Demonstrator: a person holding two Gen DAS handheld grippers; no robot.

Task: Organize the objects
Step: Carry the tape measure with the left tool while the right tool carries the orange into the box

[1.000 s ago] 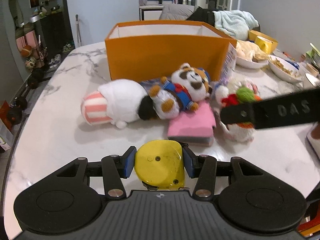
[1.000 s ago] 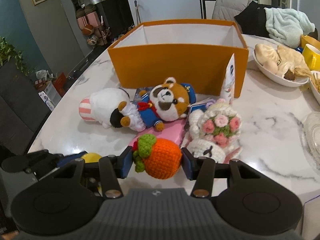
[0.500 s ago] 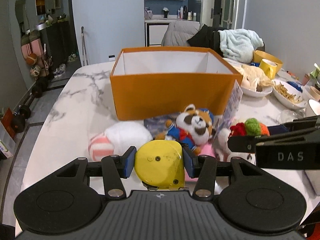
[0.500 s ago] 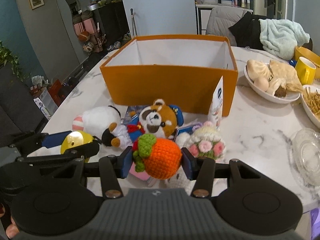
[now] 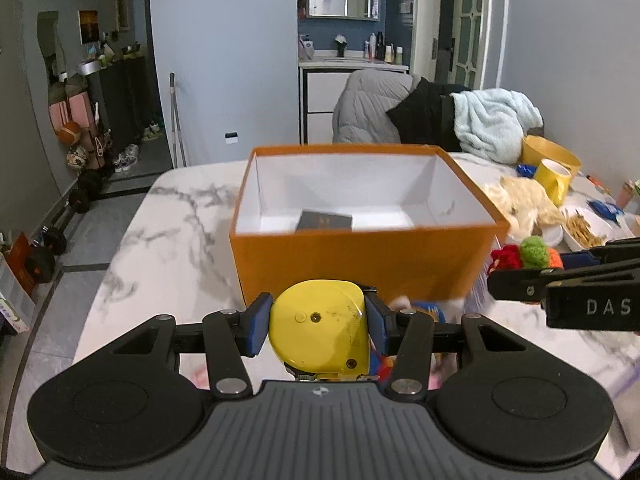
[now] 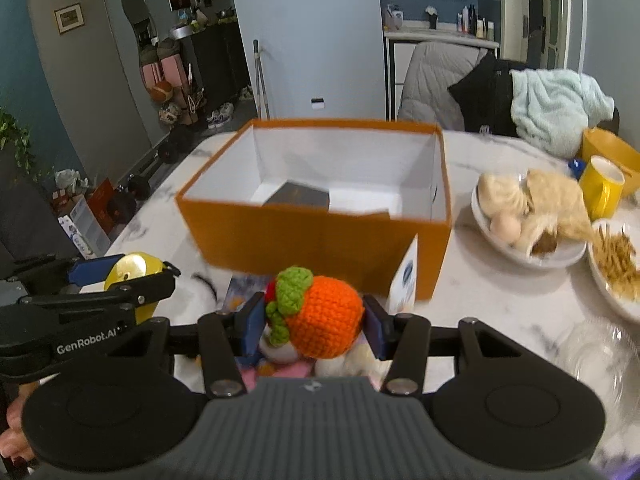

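My left gripper (image 5: 318, 330) is shut on a yellow tape measure (image 5: 320, 326), held above the table in front of the orange box (image 5: 360, 260). My right gripper (image 6: 310, 326) is shut on a crocheted orange toy (image 6: 324, 320) with a green top, also in front of the box (image 6: 312, 236). The box is open, white inside, with a dark flat item (image 5: 325, 221) on its floor. In the left wrist view the right gripper (image 5: 560, 280) shows at the right edge; in the right wrist view the left gripper (image 6: 120, 280) sits at the left. Plush toys below are mostly hidden.
Bowls of food (image 6: 532, 220), a plate of fries (image 6: 616, 264) and a yellow mug (image 6: 602, 188) stand right of the box. A white carton (image 6: 406, 280) leans at the box's front right corner. Clothes lie over a chair (image 5: 440, 120) behind. A hand (image 6: 14, 432) shows at lower left.
Both grippers have risen and moved toward the box with their loads. The box's inside now shows, and the plush toys have slid below the grippers out of sight.
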